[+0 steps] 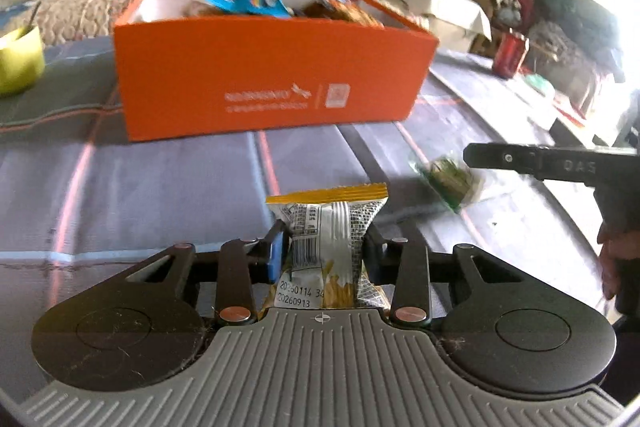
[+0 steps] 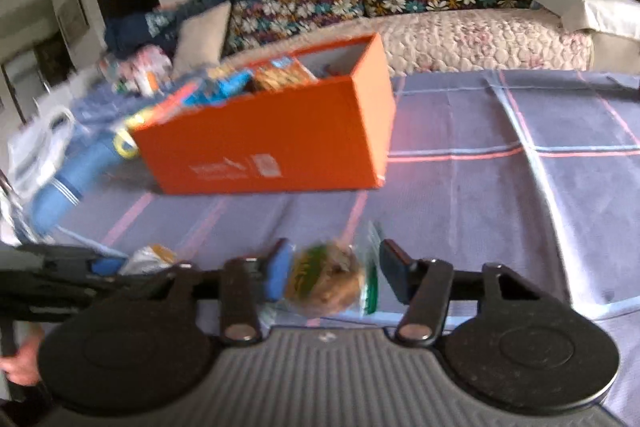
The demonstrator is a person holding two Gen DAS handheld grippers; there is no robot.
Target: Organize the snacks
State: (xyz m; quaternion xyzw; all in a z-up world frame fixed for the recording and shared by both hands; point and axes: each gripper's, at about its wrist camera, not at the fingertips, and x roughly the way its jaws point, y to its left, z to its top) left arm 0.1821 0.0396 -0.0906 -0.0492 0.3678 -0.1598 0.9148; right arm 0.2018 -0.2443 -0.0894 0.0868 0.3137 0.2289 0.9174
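Snacks in both grips: yellow-edged packet [image 1: 326, 227] pinched at its waist by left gripper [image 1: 324, 247], crinkly, light, soft. Green-labelled pastry [image 2: 328, 281] between right gripper [image 2: 334, 277] fingers, contact unclear through blur. Orange box [image 1: 272, 79] straight ahead.

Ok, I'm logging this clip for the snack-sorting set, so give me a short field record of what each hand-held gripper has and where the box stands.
left hand-held gripper: shut on a yellow-and-silver snack packet, pinched at its middle
right hand-held gripper: a green-wrapped round snack sits between its fingers; the blur hides whether the far pad touches it
orange box: open-topped, ahead on the checked tablecloth, snacks already inside
nearby: green bowl left of the box, red can to its right
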